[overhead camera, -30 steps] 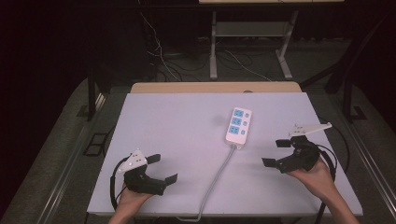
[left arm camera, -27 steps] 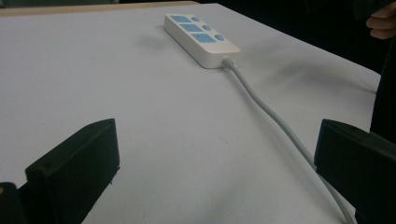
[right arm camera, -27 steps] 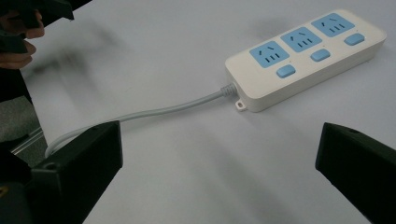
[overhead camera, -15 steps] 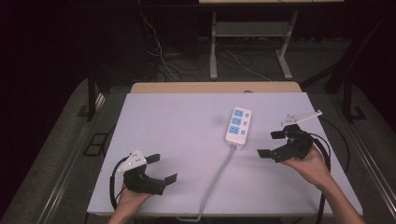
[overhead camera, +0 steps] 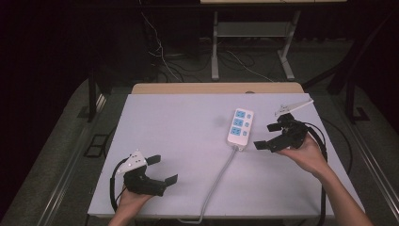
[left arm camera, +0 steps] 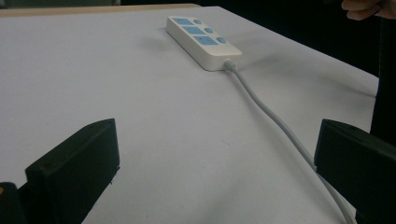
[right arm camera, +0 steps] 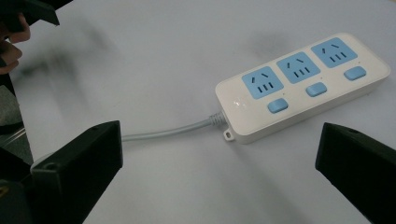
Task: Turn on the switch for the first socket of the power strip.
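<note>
Right tongs (overhead camera: pixel 269 136) gaping, beside power strip (overhead camera: pixel 240 126)

Light falls from above onto my bench (overhead camera: pixel 179 136), leaving its white top evenly bright while the floor and room around it sink into near black. In the high view the picture is soft and a little grainy. My left claw (left arm camera: pixel 210 172) shows its jaws blurred up close. Near the power strip (right arm camera: pixel 303 84) soft grey shadows smear across the surface.
</note>
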The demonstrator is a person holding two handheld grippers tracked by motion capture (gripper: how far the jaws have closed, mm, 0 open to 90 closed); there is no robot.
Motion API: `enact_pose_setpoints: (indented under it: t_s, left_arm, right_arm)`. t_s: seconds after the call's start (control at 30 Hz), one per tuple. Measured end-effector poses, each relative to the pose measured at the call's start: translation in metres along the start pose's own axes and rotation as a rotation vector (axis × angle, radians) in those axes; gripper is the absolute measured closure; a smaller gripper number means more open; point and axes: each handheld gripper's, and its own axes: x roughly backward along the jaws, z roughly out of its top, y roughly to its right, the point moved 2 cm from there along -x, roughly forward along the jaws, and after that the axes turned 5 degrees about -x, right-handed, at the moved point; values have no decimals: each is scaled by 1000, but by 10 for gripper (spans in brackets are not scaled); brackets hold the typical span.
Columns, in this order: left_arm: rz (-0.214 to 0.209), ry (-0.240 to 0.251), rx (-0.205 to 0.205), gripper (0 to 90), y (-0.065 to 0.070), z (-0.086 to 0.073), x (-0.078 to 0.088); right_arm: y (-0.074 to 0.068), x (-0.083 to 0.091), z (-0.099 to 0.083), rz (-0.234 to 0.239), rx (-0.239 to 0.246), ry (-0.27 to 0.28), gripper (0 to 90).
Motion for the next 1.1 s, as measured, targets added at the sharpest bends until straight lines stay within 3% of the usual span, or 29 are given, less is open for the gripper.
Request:
enact_pose_setpoints:
  t_s: [0.77,1.1]
  left_arm:
    - [-5,0,3,0,0,0,-1]
    - [-4,2,6,0,0,0,0]
  right_arm:
    - [6,-26,31,-14,12,-56,3]
    - [11,-35,40,-31,-7,-68,3]
